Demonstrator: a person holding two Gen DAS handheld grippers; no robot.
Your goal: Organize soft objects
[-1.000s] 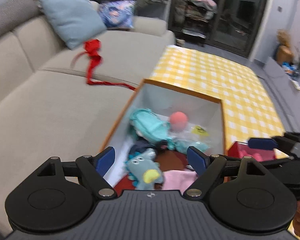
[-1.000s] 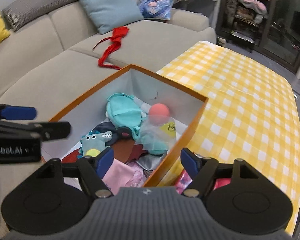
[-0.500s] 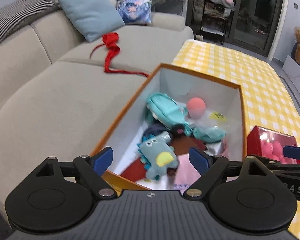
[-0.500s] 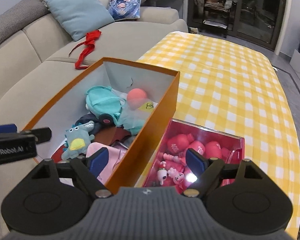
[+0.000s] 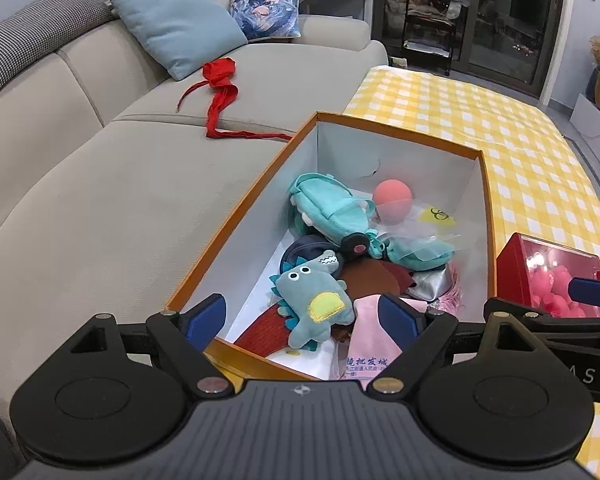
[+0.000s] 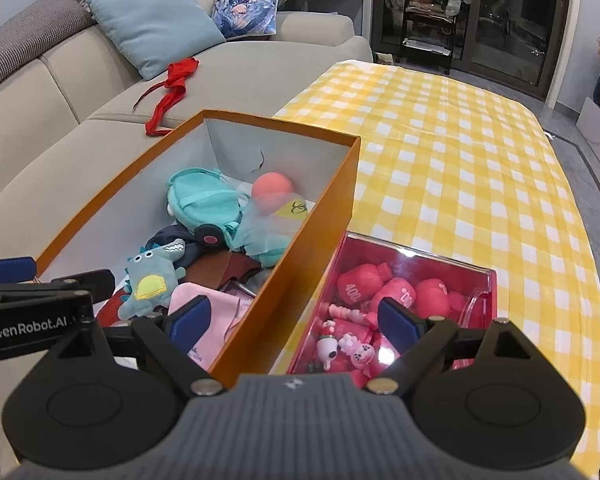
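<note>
An orange box with white inner walls holds several soft things: a blue dinosaur plush, a teal backpack plush, a pink ball and a pink cloth. A red scarf lies on the sofa. My left gripper is open and empty above the box's near end. My right gripper is open and empty above the box wall and a red clear box of red plush toys.
The boxes stand on a yellow checked tablecloth beside a grey sofa. A light blue cushion and a printed cushion lean at the sofa's back. Shelves and glass doors stand behind.
Both grippers have drawn back and up from the orange box, so more of it shows. The right view has swung right and now takes in the red clear box. Both stay open.
</note>
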